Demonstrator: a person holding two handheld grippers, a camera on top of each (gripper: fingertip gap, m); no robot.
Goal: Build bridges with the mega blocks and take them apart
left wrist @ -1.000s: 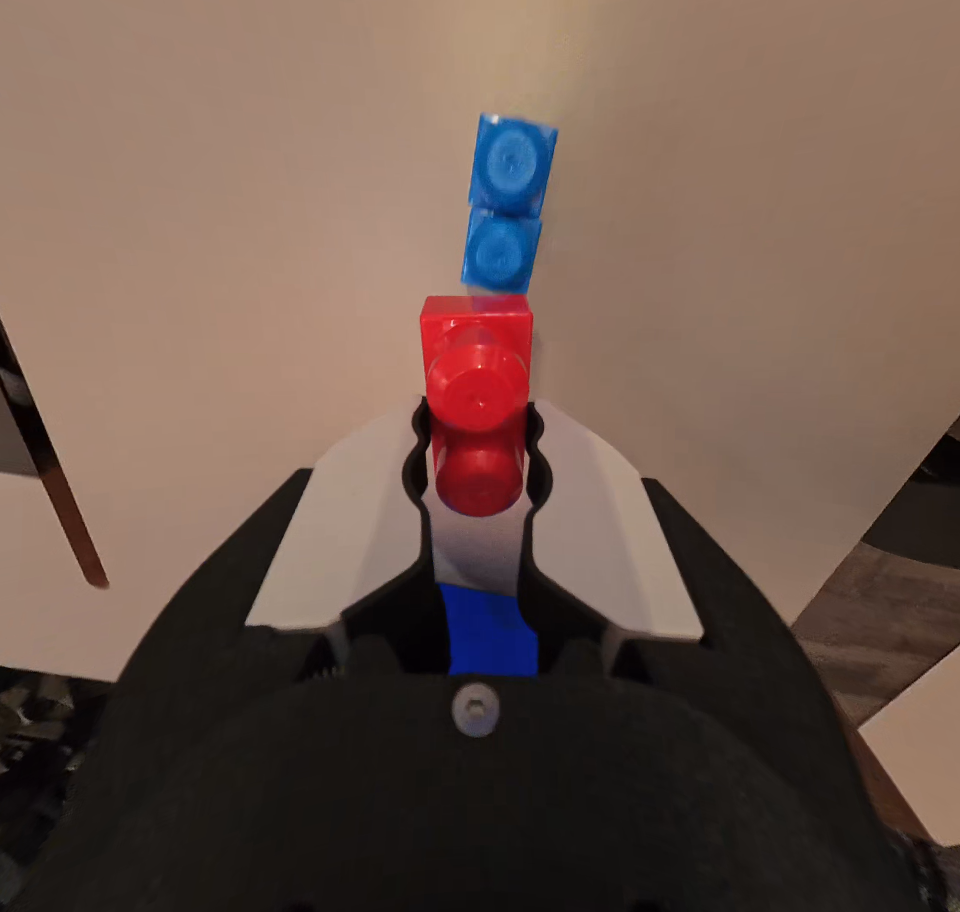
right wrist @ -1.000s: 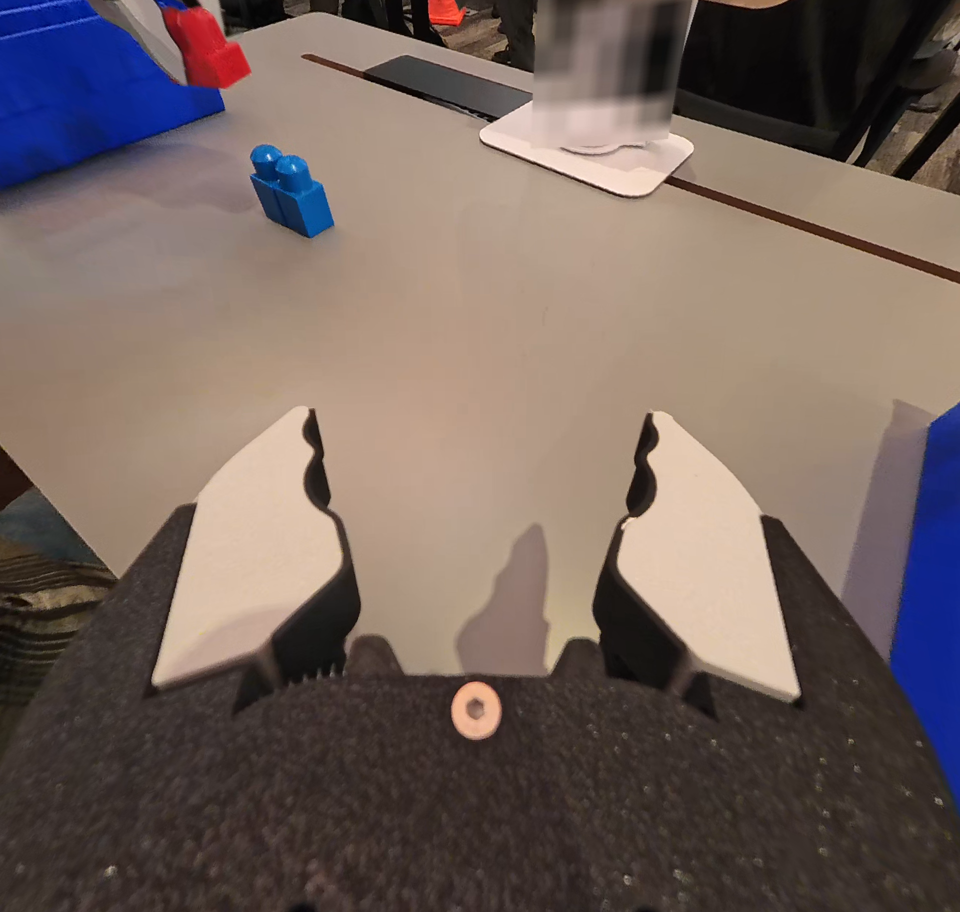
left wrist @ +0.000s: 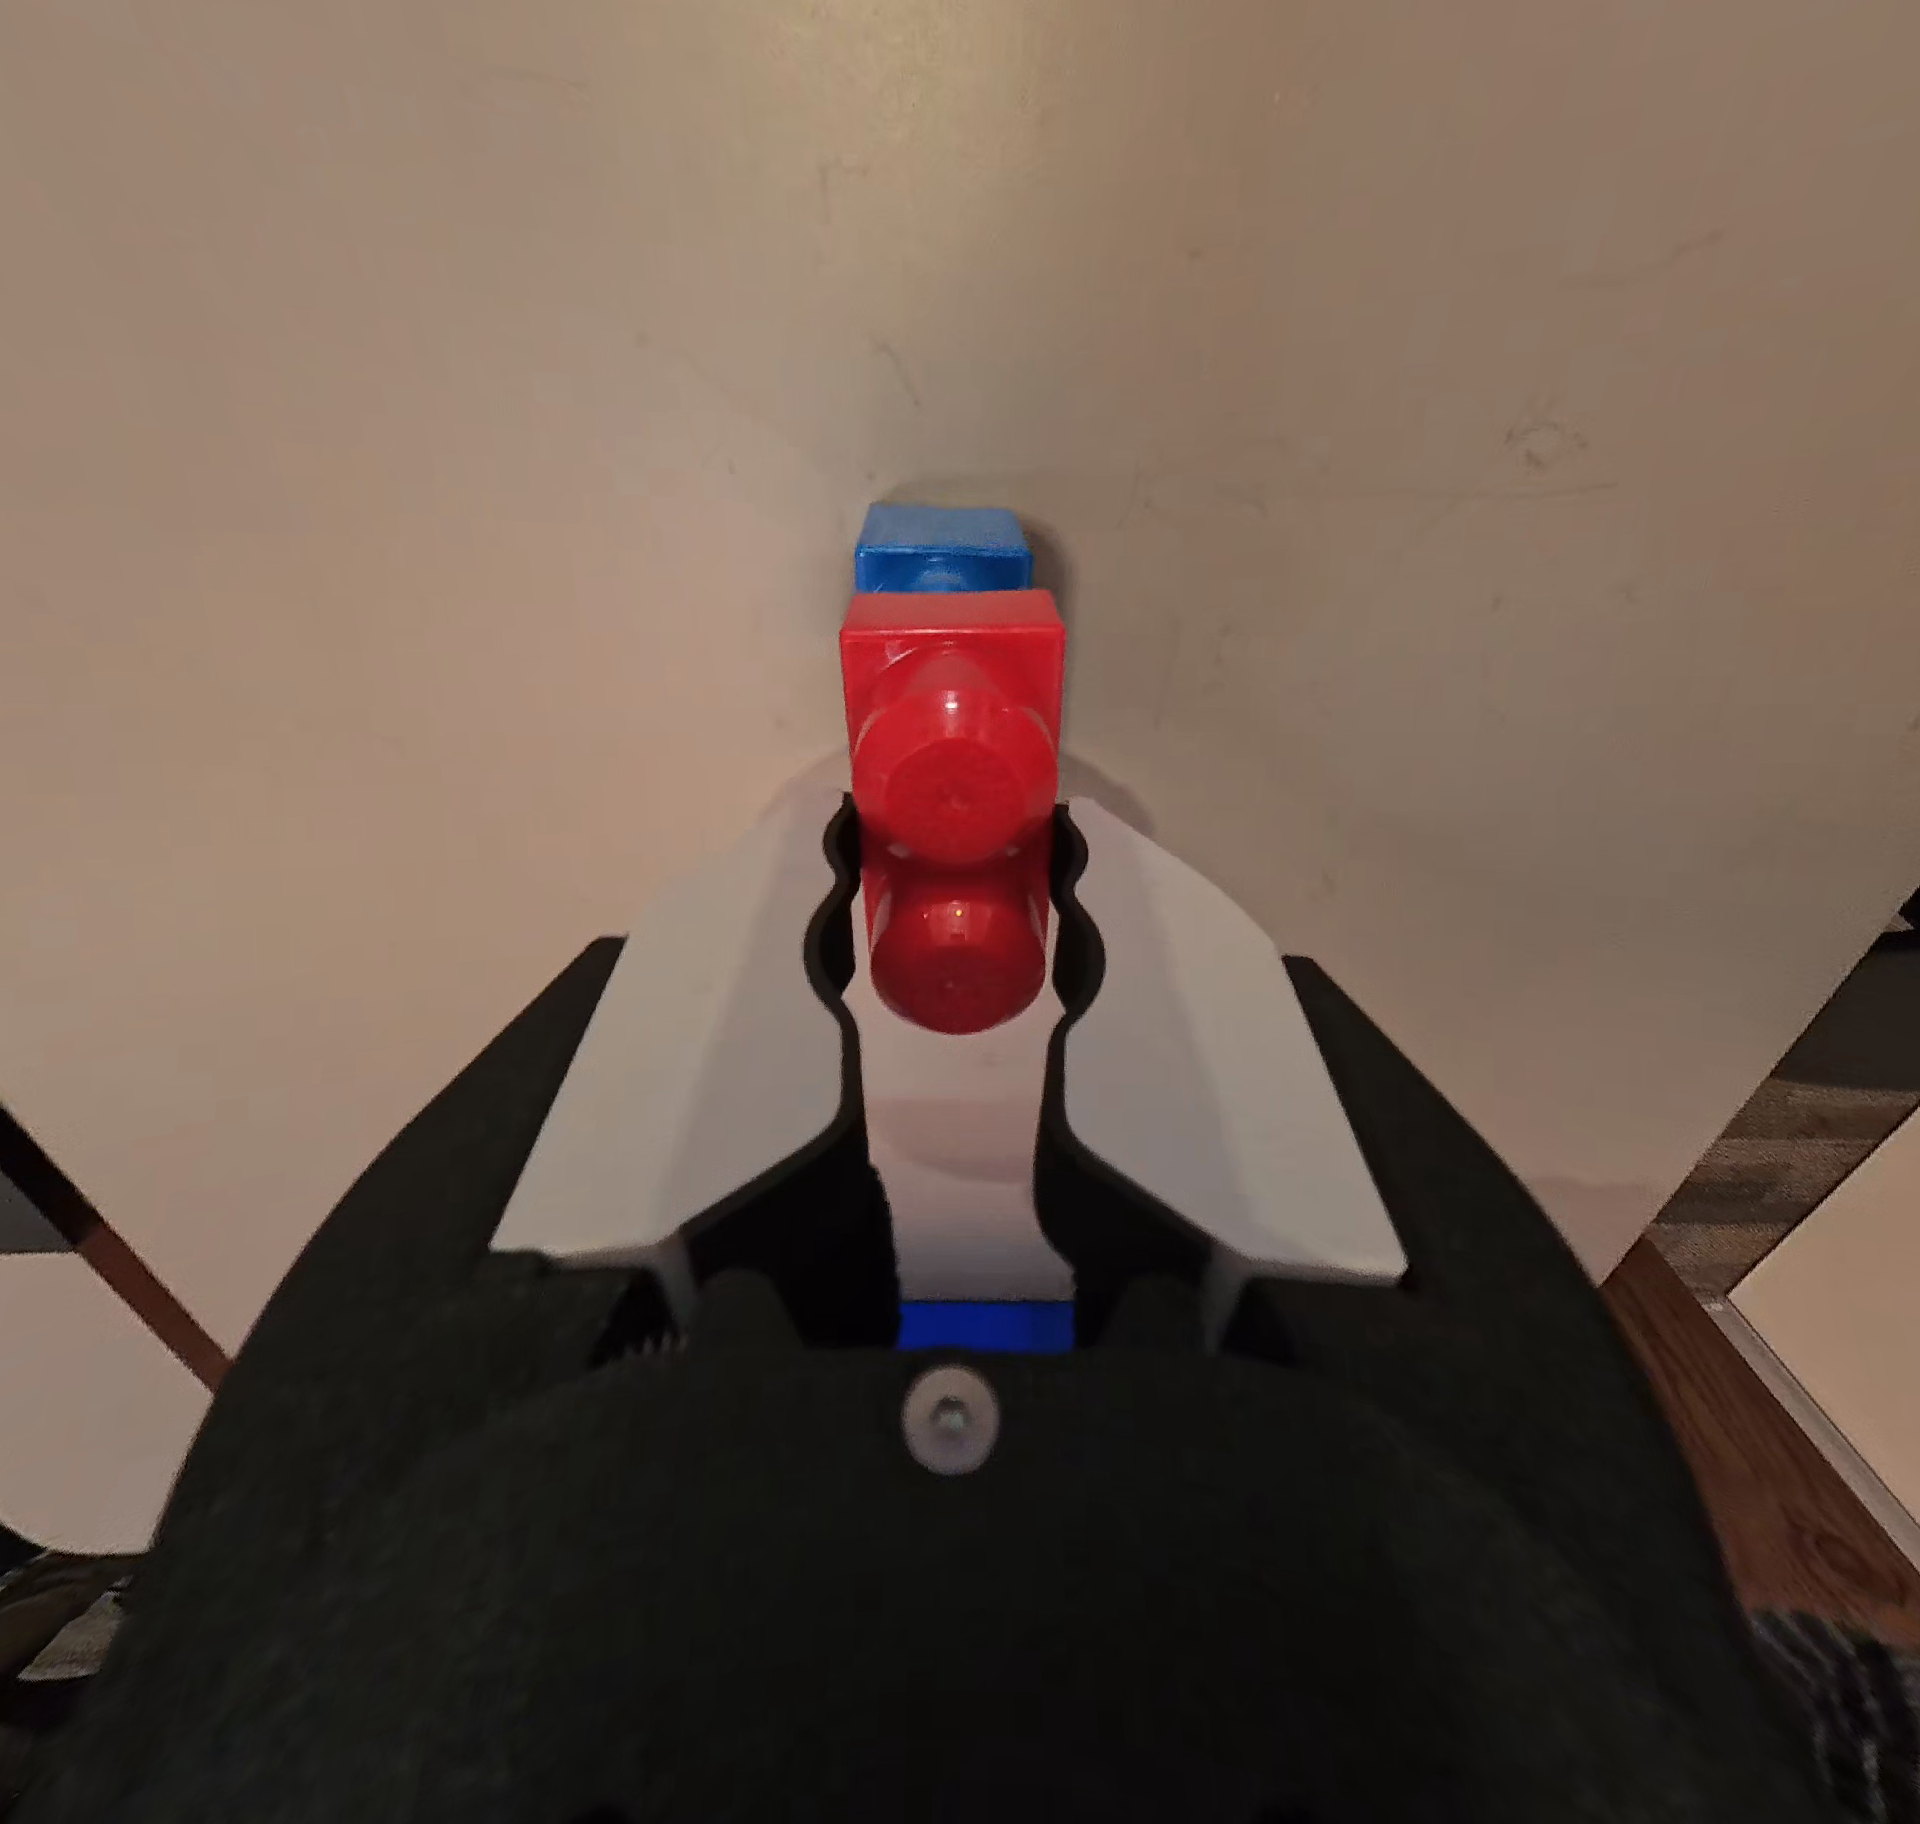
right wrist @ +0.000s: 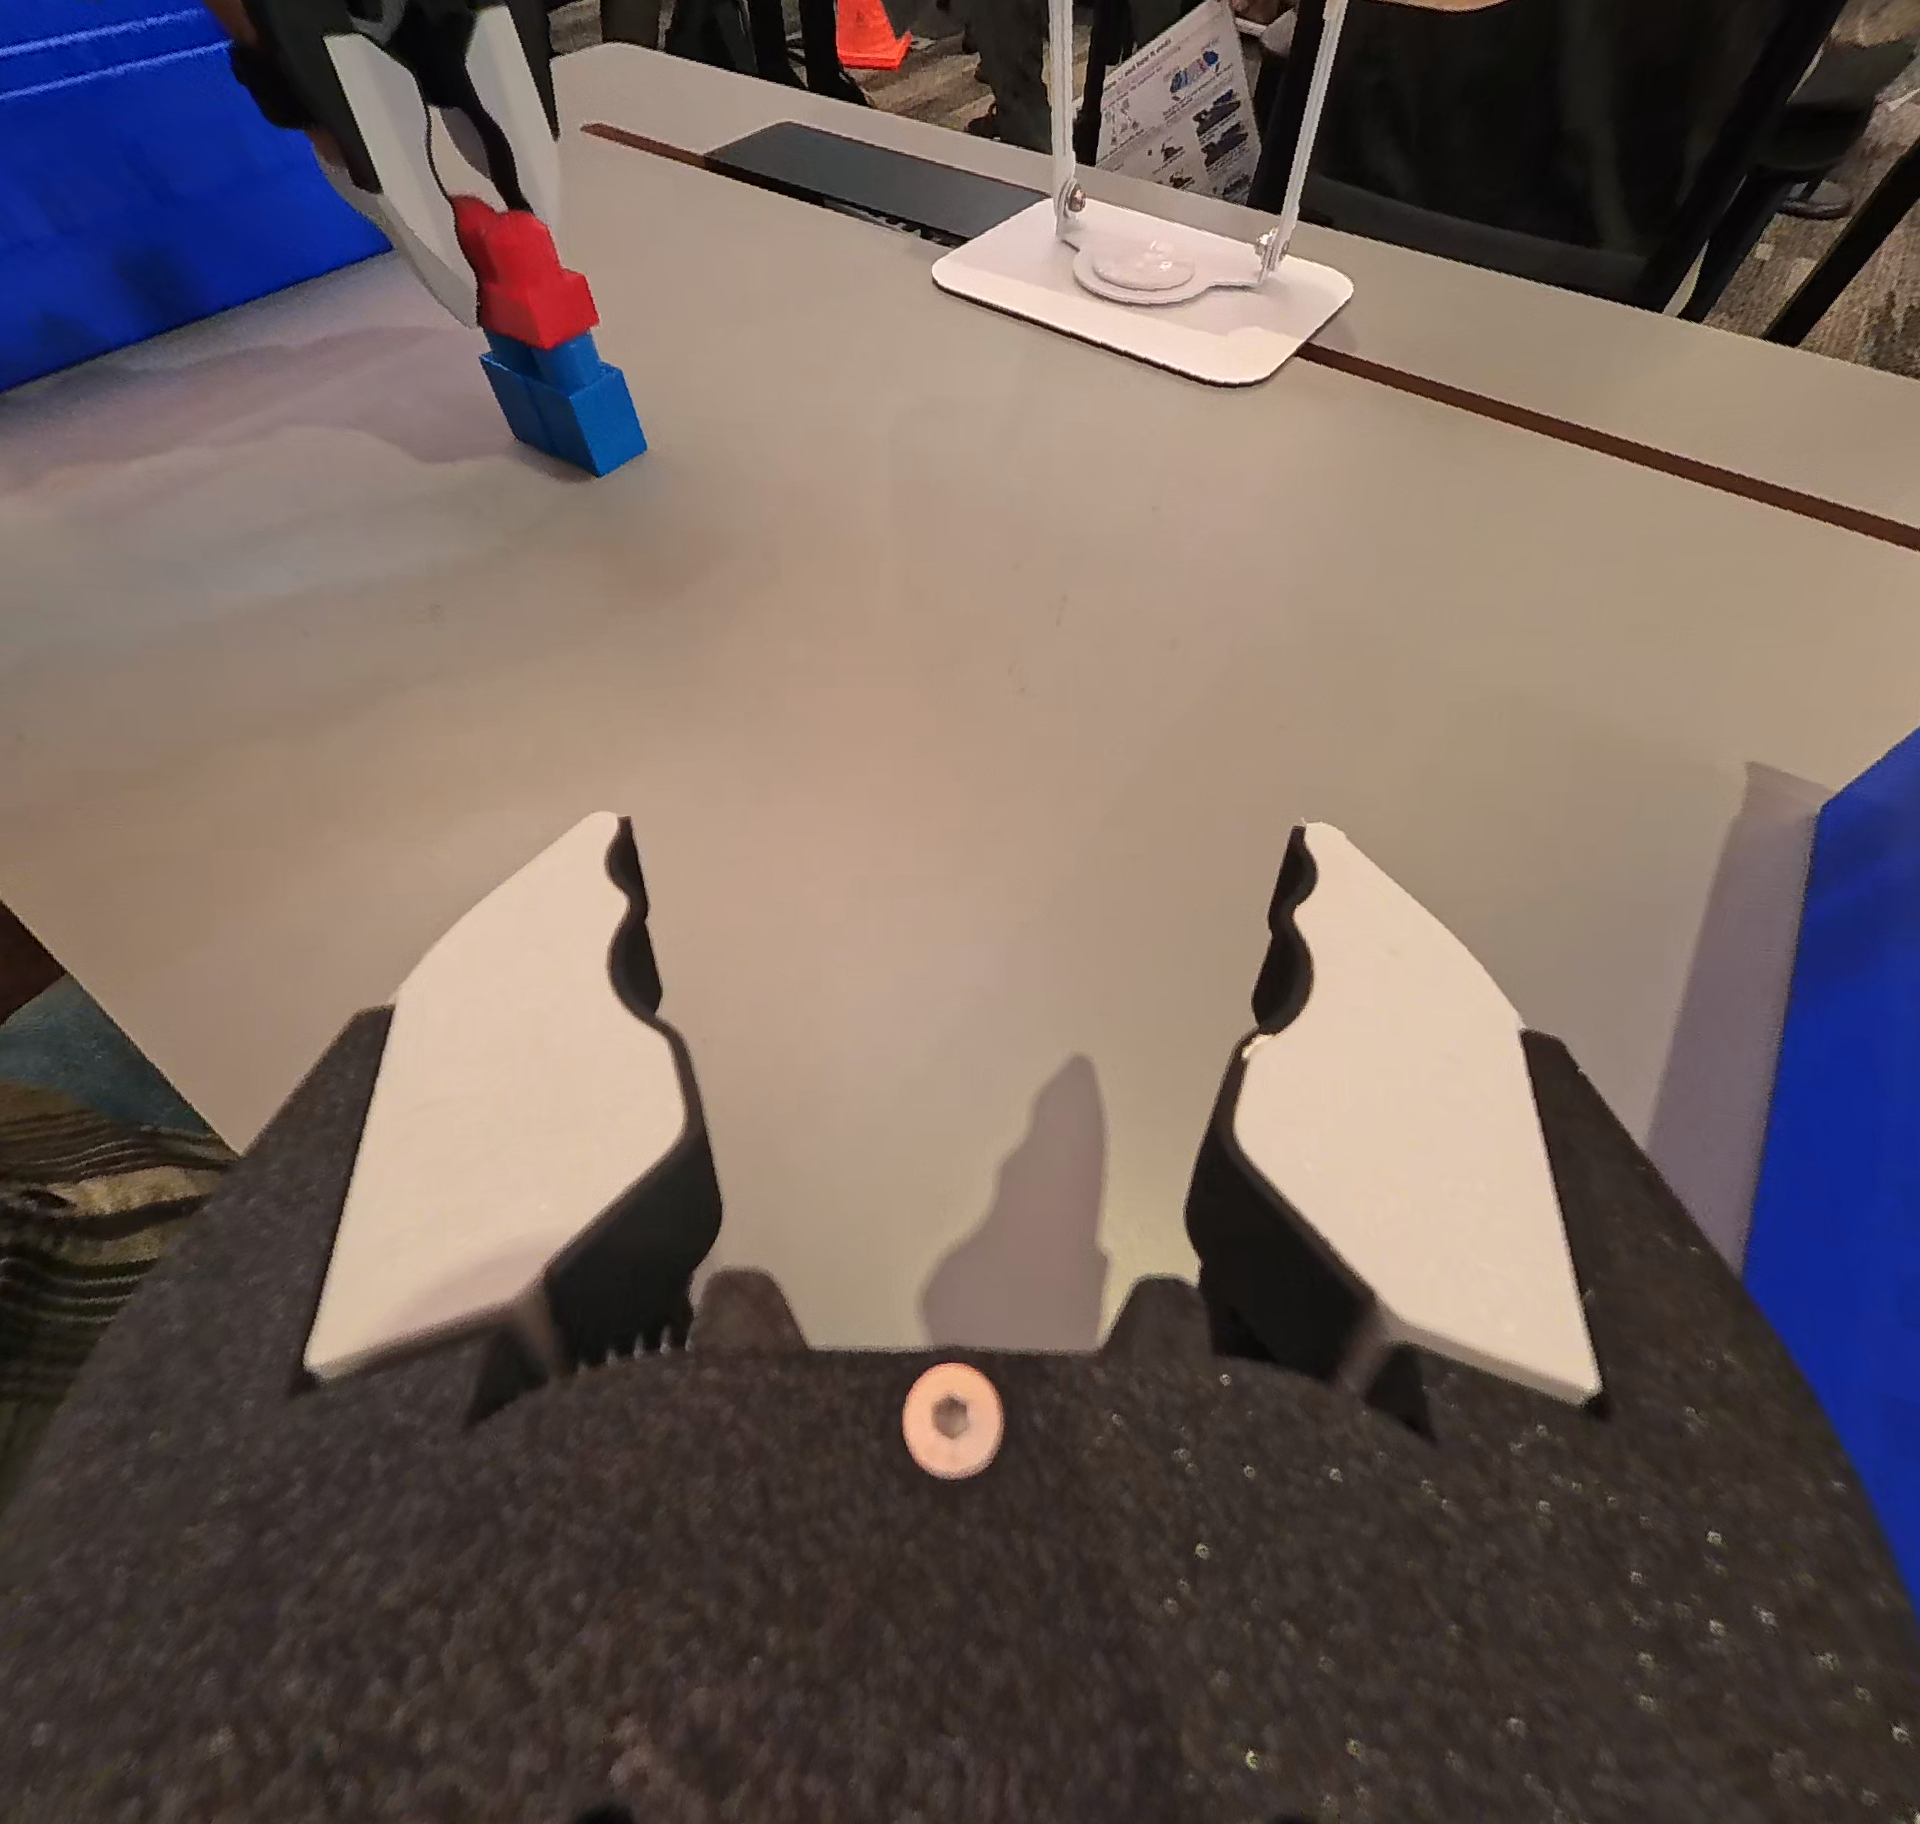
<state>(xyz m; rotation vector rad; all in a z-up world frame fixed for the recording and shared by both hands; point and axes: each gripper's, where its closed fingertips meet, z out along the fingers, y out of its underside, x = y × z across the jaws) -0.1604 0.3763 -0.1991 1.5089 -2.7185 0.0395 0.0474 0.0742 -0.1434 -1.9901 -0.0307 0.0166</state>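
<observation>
My left gripper is shut on a red two-stud block and holds it on top of a blue two-stud block that stands on the grey table. The red block hides most of the blue one here. In the right wrist view the left gripper shows at the far left, with the red block sitting offset on the blue block. My right gripper is open and empty, low over the near part of the table.
A blue bin stands at the far left and another blue object at the right edge. A white stand base sits at the back by a dark seam and a black inset. The blue object lies around 20 cm away from my right fingertips.
My left gripper has come down with the red block onto the blue block. The right gripper has stayed open and in place.
</observation>
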